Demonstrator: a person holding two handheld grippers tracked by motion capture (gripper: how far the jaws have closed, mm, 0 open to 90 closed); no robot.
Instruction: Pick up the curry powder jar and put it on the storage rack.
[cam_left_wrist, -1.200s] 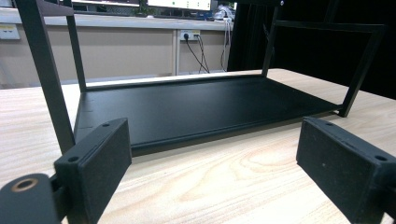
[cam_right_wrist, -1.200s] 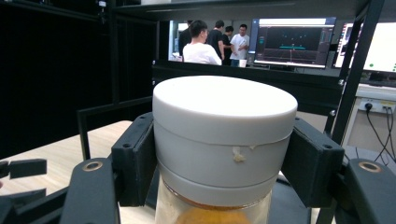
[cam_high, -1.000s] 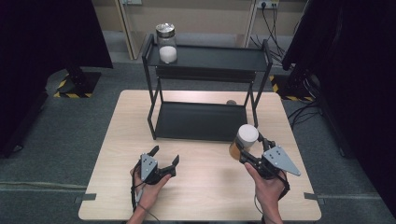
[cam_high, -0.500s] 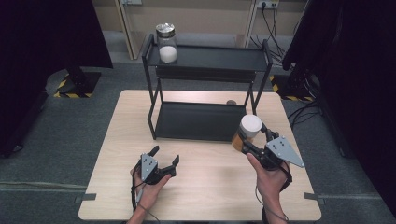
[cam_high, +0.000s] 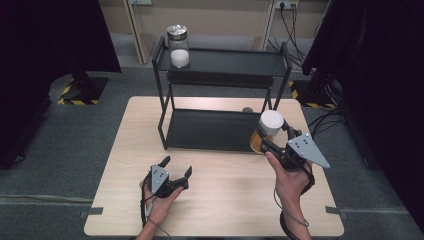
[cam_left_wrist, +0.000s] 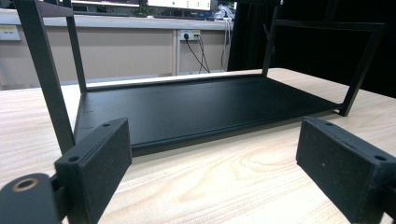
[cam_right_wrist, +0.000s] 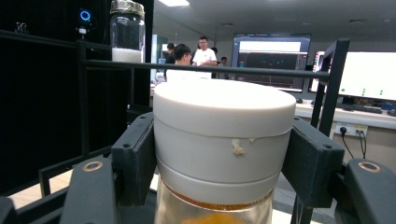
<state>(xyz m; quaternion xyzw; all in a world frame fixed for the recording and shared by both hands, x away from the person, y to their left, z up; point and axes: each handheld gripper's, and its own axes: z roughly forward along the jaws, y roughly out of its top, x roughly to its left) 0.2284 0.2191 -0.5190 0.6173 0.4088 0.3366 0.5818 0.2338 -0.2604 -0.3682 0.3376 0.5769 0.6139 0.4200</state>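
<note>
A jar with a white lid (cam_high: 270, 124) (cam_right_wrist: 224, 140) and amber contents hangs in the air by the front right corner of the black two-tier rack (cam_high: 220, 131). My right gripper (cam_high: 272, 141) (cam_right_wrist: 219, 154) is shut on it, its jaws pressing just under the lid. A second glass jar (cam_high: 178, 46) (cam_right_wrist: 127, 30) with white powder and a metal lid stands on the rack's top shelf at the left. My left gripper (cam_high: 176, 169) (cam_left_wrist: 215, 158) rests low over the table near its front, open, nothing between its jaws, facing the rack's lower shelf (cam_left_wrist: 196, 105).
The rack stands at the back middle of the light wooden table (cam_high: 125, 145). A small round object (cam_high: 247, 109) lies on the table behind the rack's right side. Black curtains flank the table, and cables (cam_high: 325, 117) trail on the floor to the right.
My right gripper has lifted the white-lidded jar up and away from me, toward the rack's right side. The left gripper has stayed where it was.
</note>
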